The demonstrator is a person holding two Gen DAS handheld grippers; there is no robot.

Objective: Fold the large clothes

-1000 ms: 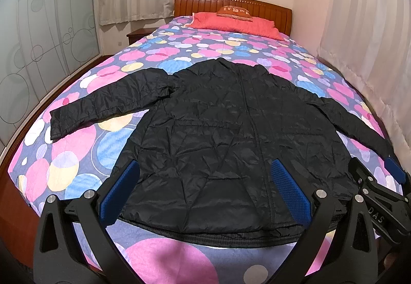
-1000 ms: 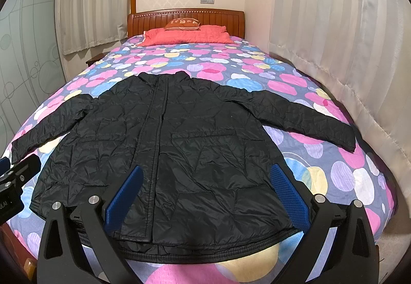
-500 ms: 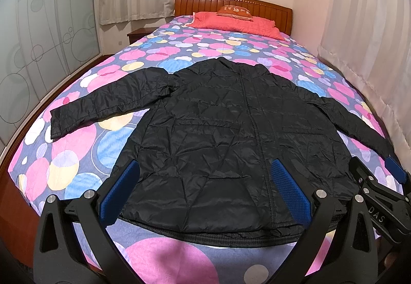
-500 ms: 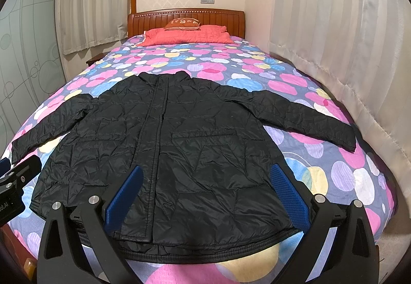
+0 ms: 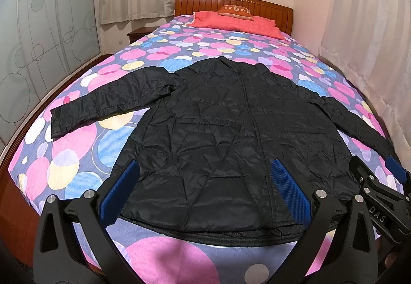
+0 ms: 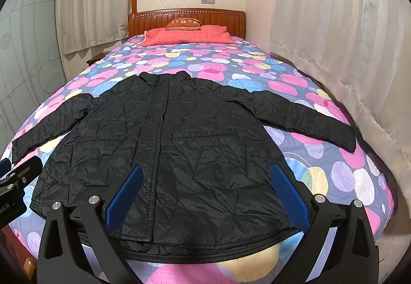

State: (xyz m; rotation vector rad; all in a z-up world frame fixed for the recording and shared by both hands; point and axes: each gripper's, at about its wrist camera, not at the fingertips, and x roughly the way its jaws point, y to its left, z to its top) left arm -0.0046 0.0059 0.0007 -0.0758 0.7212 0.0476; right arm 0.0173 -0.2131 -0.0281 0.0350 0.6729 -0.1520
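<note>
jacket [image 5: 231, 129] lies flat on the bed [image 5: 77, 155], sleeves out; both grippers' jaws spread, holding nothing.

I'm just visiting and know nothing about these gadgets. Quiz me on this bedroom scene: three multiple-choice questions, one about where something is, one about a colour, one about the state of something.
1. Where does the jacket lie?
A. On the floor
B. Spread on the bed, hem toward the cameras
C. Hung on the headboard

2. What colour is the pillow at the head of the bed?
A. Coral red
B. Green
C. White

3. How do the left gripper and right gripper stand?
A. Both clamped on a sleeve
B. One open, one shut
C. Both open, holding nothing

Answers:
1. B, since the black jacket lies flat on the patterned bedspread with sleeves stretched out to both sides.
2. A, since the pillow against the wooden headboard is coral red.
3. C, since each pair of blue pads stands wide apart with no fabric between them.
</note>
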